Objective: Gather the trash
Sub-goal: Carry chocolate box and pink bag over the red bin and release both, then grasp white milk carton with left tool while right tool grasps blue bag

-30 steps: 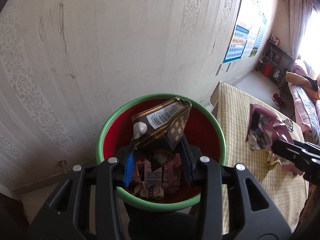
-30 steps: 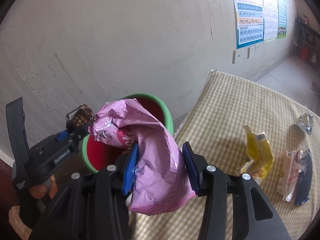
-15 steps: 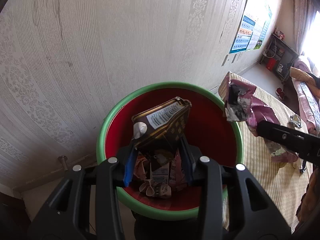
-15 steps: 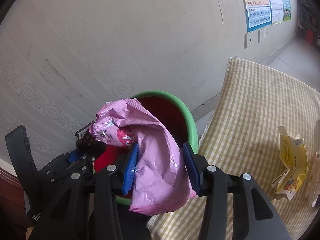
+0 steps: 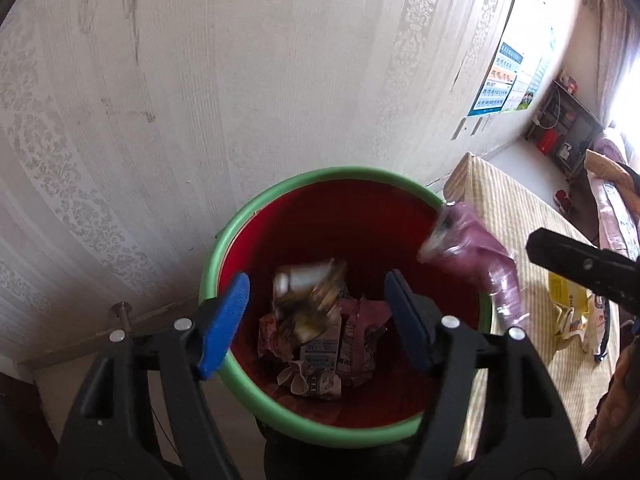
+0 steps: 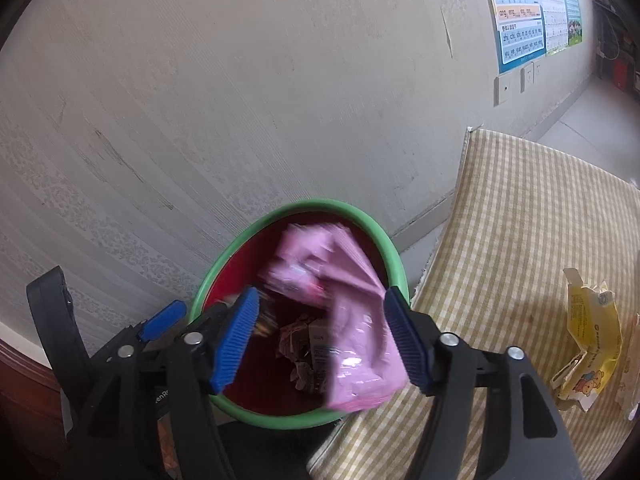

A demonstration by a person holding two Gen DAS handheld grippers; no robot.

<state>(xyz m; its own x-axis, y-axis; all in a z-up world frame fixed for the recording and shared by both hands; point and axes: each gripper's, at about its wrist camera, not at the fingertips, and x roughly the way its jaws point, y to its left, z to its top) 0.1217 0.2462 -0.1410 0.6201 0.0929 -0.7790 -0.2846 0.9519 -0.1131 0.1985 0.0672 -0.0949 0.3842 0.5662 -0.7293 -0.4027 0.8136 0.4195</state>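
A red bin with a green rim (image 5: 248, 216) stands against the wall. My left gripper (image 5: 316, 292) hangs over it, its jaws opening. A brown drink carton (image 5: 308, 300), blurred, drops free between the blue pads onto the crumpled wrappers (image 5: 320, 364) inside. My right gripper (image 6: 322, 300) is over the bin's right rim (image 6: 394, 264), jaws opening too. A pink snack bag (image 6: 352, 336), blurred, slips down between its pads, half over the bin and half over the table edge. In the left wrist view that bag (image 5: 476, 256) falls at the rim.
A table with a yellow checked cloth (image 6: 520, 208) adjoins the bin on the right. A yellow wrapper (image 6: 592, 332) and other packets lie on it. The papered wall (image 5: 200, 80) is close behind the bin. A poster (image 6: 520, 8) hangs farther right.
Both grippers have opened. The carton left the left pads and is dropping into the bin. The pink bag came loose from the right pads and is sliding down at the rim.
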